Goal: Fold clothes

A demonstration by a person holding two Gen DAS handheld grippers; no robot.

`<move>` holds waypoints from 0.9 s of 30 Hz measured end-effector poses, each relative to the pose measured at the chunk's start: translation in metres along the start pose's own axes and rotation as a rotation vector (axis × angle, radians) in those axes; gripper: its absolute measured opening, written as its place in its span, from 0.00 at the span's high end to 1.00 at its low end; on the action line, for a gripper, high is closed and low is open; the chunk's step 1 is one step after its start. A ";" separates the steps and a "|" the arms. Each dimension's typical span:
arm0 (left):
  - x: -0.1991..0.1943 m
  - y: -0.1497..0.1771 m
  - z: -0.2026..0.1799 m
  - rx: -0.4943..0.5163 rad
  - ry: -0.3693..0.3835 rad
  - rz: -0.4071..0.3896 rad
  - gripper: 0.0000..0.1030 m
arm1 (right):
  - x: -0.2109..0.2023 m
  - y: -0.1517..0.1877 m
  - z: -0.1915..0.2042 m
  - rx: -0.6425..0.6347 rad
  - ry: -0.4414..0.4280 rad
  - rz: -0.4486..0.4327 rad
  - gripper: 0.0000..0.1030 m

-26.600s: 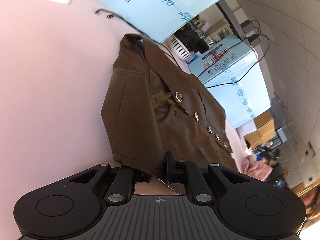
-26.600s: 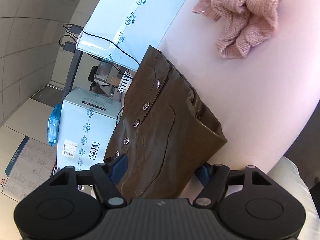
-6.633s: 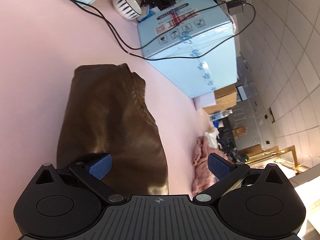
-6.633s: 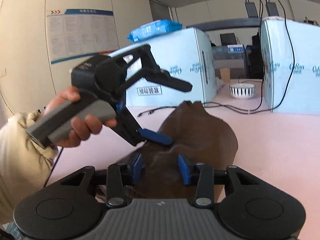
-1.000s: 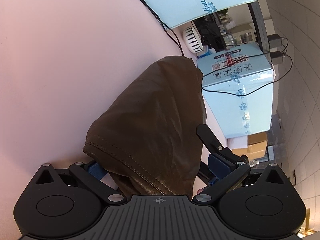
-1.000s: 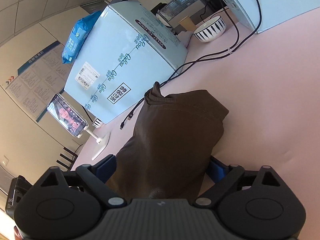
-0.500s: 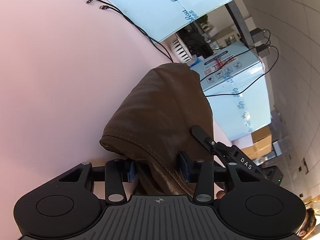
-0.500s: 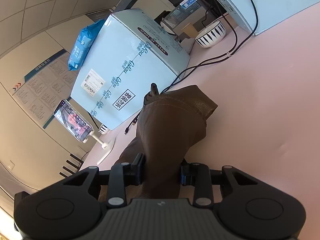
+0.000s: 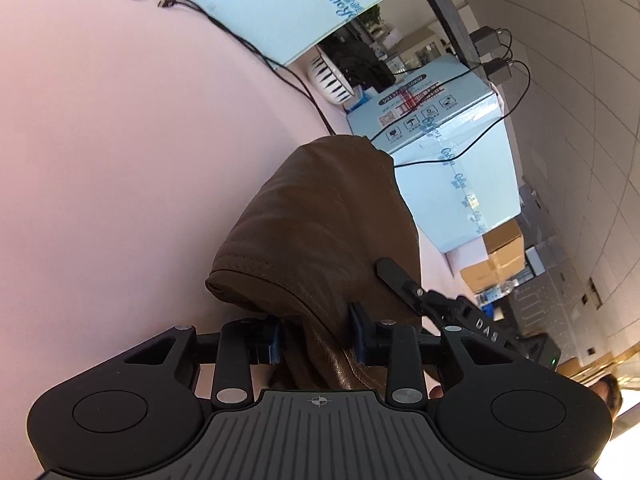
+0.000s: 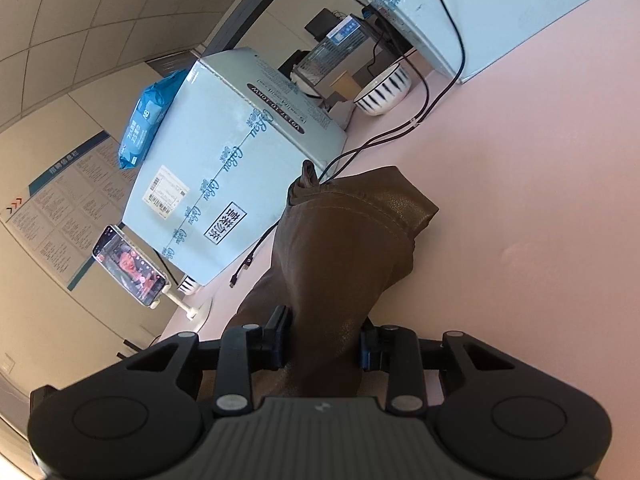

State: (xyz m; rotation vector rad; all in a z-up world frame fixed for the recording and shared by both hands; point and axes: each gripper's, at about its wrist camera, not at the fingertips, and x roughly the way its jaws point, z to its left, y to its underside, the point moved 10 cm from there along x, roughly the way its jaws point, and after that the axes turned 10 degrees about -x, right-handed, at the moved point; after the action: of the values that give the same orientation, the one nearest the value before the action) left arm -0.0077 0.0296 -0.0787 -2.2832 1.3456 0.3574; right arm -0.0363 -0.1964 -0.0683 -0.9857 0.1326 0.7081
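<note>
Jacket [image 10: 336,264] on table [image 10: 540,200], its near end between pads of both grippers. Right gripper [image 9: 404,280] just right of left gripper [image 9: 316,338]. Behind jacket: cables [image 10: 400,132], bowl [image 10: 384,90], boxes [image 10: 224,160]. Phone on stand [image 10: 132,266] left of box.

This looks like an office or storeroom used as a workspace, not a home. A wide pale pink table [image 9: 120,160] carries large light-blue shipping cartons [image 10: 240,152] with printed brand lettering, handling symbols and a barcode label. Black charging cables [image 10: 400,128] trail across the tabletop and up to power adapters [image 9: 492,52] on a dark shelf edge. A phone on a white stand [image 10: 132,268] plays a video near a printed notice board [image 10: 60,208] on the beige wall. Brown cardboard boxes [image 9: 500,256] are stacked further back, grey wall tiles [image 9: 580,80] line one side, and a striped ceramic bowl [image 10: 384,88] sits among the cartons
</note>
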 end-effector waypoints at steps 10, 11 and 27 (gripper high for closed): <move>0.020 -0.011 -0.004 0.130 0.031 -0.008 0.72 | 0.006 -0.008 -0.019 0.094 -0.007 -0.073 0.70; 0.020 -0.010 -0.004 0.135 0.037 -0.007 0.73 | 0.007 -0.008 -0.020 0.097 -0.010 -0.075 0.70; 0.012 -0.005 -0.009 0.212 -0.021 -0.042 0.72 | 0.006 -0.009 -0.017 0.094 -0.032 -0.085 0.71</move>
State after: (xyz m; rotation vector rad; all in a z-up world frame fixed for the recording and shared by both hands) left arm 0.0023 0.0176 -0.0748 -2.1228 1.2590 0.2135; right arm -0.0225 -0.2098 -0.0738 -0.8842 0.0945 0.6335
